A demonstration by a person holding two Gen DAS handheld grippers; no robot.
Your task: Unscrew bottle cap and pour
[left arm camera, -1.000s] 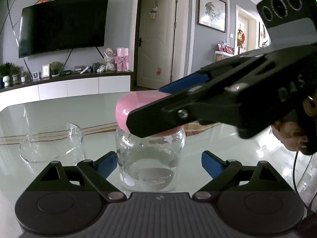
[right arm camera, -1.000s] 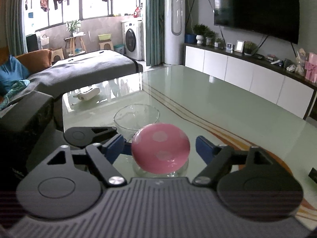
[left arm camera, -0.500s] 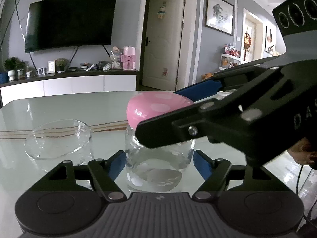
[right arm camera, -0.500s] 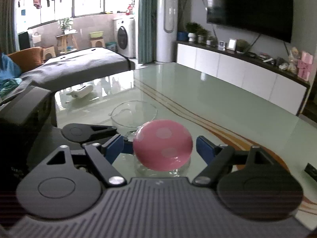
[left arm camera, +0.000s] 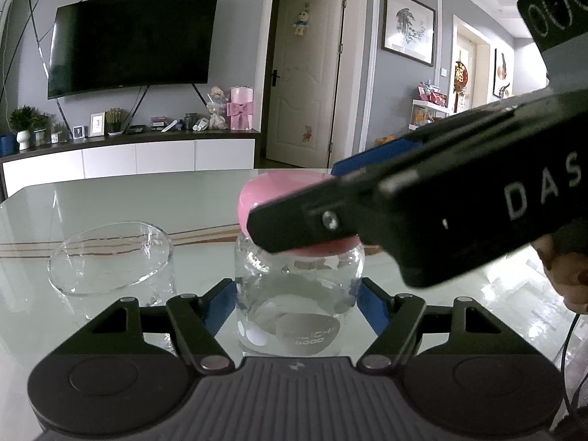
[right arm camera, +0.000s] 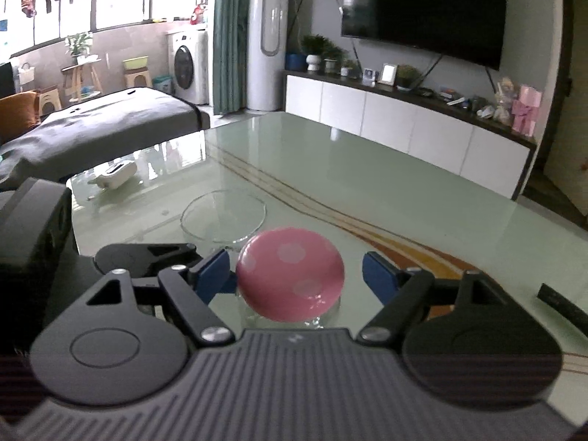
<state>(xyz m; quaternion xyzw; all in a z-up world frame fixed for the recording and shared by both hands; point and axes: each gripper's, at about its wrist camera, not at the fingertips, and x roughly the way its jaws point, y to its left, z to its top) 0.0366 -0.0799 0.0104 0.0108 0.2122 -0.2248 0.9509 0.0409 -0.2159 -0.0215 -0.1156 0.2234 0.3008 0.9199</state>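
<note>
Standing on the table (left arm camera: 110, 198), the bottle (left arm camera: 297, 305) is clamped by the left gripper (left arm camera: 297, 303); the right gripper (right arm camera: 296, 275) brackets its cap (right arm camera: 290, 279) (jaws apart), bowl (left arm camera: 110, 257) beside.

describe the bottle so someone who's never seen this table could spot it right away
On the glossy pale-green glass table, look near the front edge, right of the empty clear glass bowl. There stands the clear glass bottle, short and wide. Unlike the open bowl, it wears a round pink cap with paler dots, and the left gripper brackets its body.
</note>
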